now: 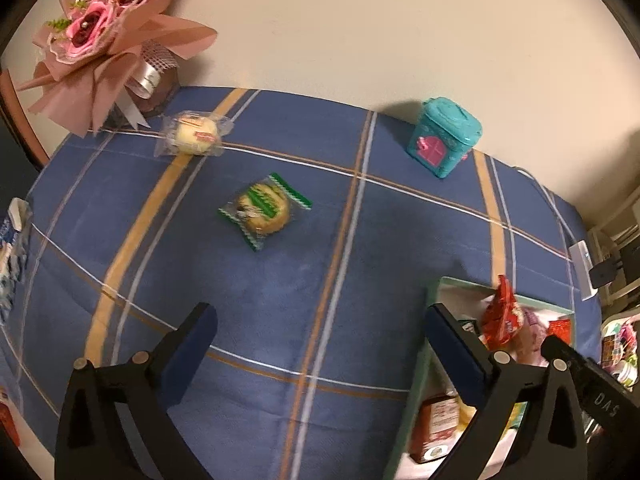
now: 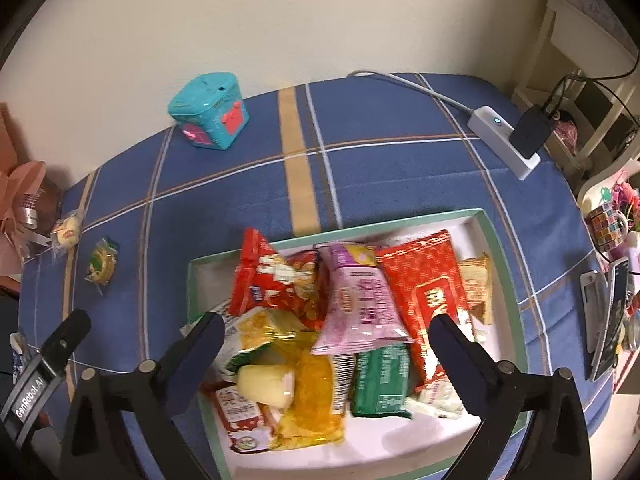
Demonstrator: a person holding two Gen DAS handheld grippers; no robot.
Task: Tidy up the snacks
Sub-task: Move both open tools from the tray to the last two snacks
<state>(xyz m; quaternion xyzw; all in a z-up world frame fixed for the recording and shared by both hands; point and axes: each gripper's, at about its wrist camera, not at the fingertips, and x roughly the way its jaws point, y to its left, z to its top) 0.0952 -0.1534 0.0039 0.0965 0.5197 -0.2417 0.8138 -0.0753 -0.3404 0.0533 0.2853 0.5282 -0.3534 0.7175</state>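
on my far left the bouquet (image 1: 100, 32) stands at the cloth's (image 1: 280, 288) back corner, with a cake (image 1: 195, 135) just beside it and a cookie (image 1: 264, 210) nearer the middle, both loose on the cloth. my left gripper (image 1: 320, 332) hangs released over bare cloth, nothing between its fingers. the teal tin (image 1: 444, 136) sits by the wall. further right, the tray (image 2: 508, 264) holds piled snack packets (image 2: 352, 304); my right gripper (image 2: 326, 340) hovers above them, spread wide, gripping nothing.

Matt woven cloth (image 1: 280, 300) over the counter, glossy plastic snack wrappers (image 2: 360, 300), shiny teal plastic box (image 1: 442, 138).
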